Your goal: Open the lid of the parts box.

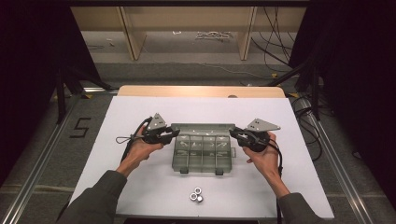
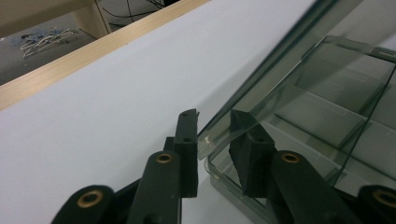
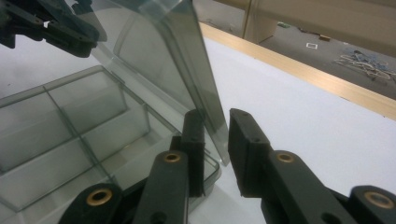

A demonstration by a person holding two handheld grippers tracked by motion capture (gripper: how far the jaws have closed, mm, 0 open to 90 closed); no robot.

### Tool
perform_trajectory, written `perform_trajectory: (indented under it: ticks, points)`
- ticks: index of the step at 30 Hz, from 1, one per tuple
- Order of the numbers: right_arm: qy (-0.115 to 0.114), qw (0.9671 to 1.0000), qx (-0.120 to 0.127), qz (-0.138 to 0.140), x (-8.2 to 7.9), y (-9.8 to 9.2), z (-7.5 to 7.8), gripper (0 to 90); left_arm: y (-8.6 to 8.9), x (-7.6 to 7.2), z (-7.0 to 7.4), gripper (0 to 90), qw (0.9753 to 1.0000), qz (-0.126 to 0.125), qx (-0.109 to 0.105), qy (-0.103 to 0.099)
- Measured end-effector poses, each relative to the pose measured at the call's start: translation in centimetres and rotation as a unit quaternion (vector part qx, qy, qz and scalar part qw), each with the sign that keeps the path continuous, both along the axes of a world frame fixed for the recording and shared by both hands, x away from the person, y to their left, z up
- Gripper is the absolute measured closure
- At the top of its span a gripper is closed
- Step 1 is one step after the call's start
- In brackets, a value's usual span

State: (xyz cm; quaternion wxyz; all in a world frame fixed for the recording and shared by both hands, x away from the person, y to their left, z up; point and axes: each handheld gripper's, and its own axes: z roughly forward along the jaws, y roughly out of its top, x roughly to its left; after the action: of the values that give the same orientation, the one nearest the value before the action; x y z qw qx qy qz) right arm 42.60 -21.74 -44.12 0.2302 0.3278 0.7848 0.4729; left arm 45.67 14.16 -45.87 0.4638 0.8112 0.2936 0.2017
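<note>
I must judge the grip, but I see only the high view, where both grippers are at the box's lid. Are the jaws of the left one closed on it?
Observer: No. The left gripper is open. A corner of the lid stands between its jaws, with a clear gap to one jaw.
Operator: And the right one?
Observer: The right gripper is open too. The lid's edge passes between its jaws, with a gap to one jaw.
Operator: Is the lid flat?
Observer: No, it stands steeply tilted above the compartments.
</note>
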Motion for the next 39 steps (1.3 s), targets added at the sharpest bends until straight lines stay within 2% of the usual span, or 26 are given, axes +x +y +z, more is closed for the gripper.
perform_trajectory:
  ticks: [6,8,9,14,15,16,19,24,27,30,32,34,36,37,38,39]
  points:
    - [-0.001,0.9999,0.008,-0.009,0.7,0.2,0.1,79.6,0.0,0.2,0.0,73.6,0.9999,0.008,-0.011,0.0]
    - [-0.002,0.9998,0.015,-0.01,1.0,0.3,0.0,79.8,0.1,0.3,0.0,73.7,1.0,0.002,-0.005,0.003]
    - [-0.001,0.9999,0.013,-0.01,1.1,0.2,0.0,79.9,0.1,0.3,-0.1,74.0,0.9999,0.007,-0.013,0.003]
    - [0.0,0.9995,0.027,-0.015,1.7,0.3,-0.2,80.2,0.1,0.5,-0.2,74.1,0.9998,0.014,-0.016,0.002]
    - [-0.003,0.9995,0.025,-0.02,1.8,0.3,-0.3,80.2,0.1,0.6,-0.2,74.2,0.9998,0.014,-0.016,0.003]
    - [0.004,0.9996,0.022,-0.019,1.8,0.3,-0.3,80.2,0.0,0.6,-0.2,74.8,0.9997,0.017,-0.018,0.004]
    - [0.001,0.9993,0.028,-0.024,2.2,0.4,-0.4,80.2,0.0,0.7,-0.3,74.7,0.9994,0.023,-0.024,0.007]
    - [0.008,0.9992,0.028,-0.028,2.7,0.4,-0.4,80.4,0.0,1.0,-0.2,74.6,0.9997,0.017,-0.014,0.002]
    - [0.002,0.9987,0.036,-0.035,3.0,0.5,-0.6,80.6,-0.1,1.1,-0.3,74.4,0.9993,0.027,-0.024,0.006]
    - [0.008,0.9985,0.037,-0.04,3.4,0.5,-0.7,80.3,-0.1,1.2,-0.3,73.8,0.9992,0.032,-0.021,0.014]
    - [0.005,0.9982,0.043,-0.041,3.5,0.6,-0.8,80.4,-0.2,1.3,-0.4,73.6,0.9987,0.038,-0.031,0.014]
    - [0.01,0.9983,0.037,-0.045,3.7,0.6,-0.7,79.9,-0.2,1.4,-0.4,73.2,0.9988,0.036,-0.03,0.017]
    - [0.009,0.9976,0.044,-0.052,4.0,0.7,-0.9,79.6,-0.3,1.4,-0.4,73.1,0.9983,0.044,-0.03,0.022]
    - [0.008,0.9976,0.044,-0.052,4.0,0.7,-1.0,79.6,-0.1,1.5,-0.3,72.8,0.9989,0.039,-0.016,0.021]
    - [0.016,0.9977,0.043,-0.051,4.0,0.7,-1.0,79.4,-0.3,1.5,-0.4,72.4,0.9982,0.046,-0.031,0.022]
    - [0.018,0.9974,0.043,-0.056,4.1,0.8,-1.1,79.1,-0.3,1.5,-0.4,71.9,0.9981,0.047,-0.033,0.024]
